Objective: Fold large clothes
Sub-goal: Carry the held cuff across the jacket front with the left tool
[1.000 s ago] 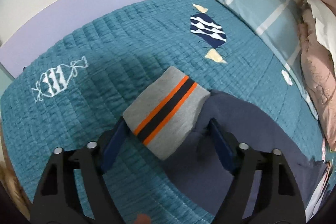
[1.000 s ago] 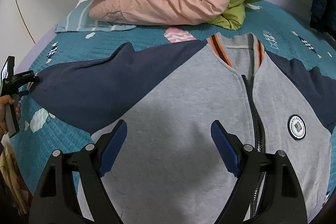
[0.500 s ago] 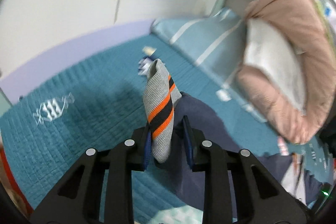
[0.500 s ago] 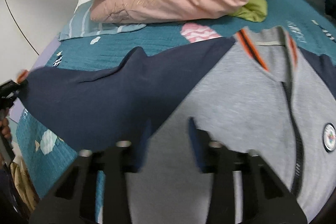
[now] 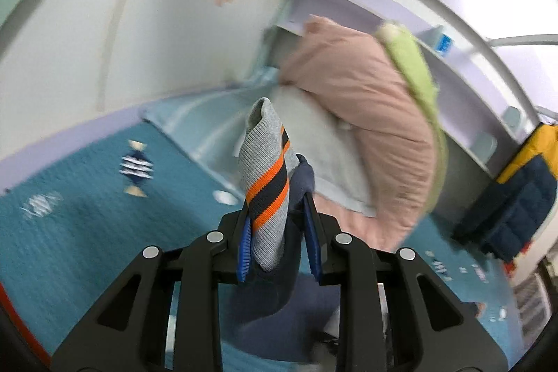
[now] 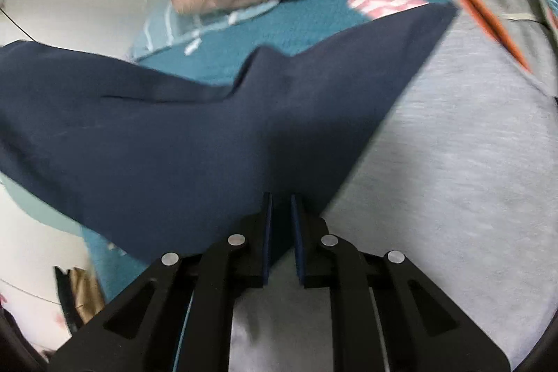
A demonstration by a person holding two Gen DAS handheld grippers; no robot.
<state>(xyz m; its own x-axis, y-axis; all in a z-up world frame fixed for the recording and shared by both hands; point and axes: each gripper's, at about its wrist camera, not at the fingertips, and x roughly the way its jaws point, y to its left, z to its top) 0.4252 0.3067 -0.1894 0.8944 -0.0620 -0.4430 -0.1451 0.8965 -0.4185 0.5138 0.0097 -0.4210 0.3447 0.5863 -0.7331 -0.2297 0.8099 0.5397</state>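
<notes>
A grey jacket (image 6: 453,162) with navy sleeves lies on the teal bedspread (image 6: 307,20). My left gripper (image 5: 277,218) is shut on the grey sleeve cuff (image 5: 266,169) with orange and navy stripes, held up above the bed; the navy sleeve hangs below it. In the right wrist view the navy sleeve (image 6: 174,128) stretches up to the left. My right gripper (image 6: 280,208) is shut on the navy fabric at the sleeve's base by the grey body. The orange-striped collar (image 6: 488,20) shows at the upper right.
A pink duvet (image 5: 366,114) with a green one (image 5: 415,65) is piled on a pillow (image 5: 209,114) at the bed's head. A navy and yellow jacket (image 5: 516,197) hangs at the right. White wall (image 5: 122,23) runs along the bed's far side.
My left gripper closed on the cuff and lifted it off the bed, swinging toward the head. My right gripper closed on the sleeve's base and moved left.
</notes>
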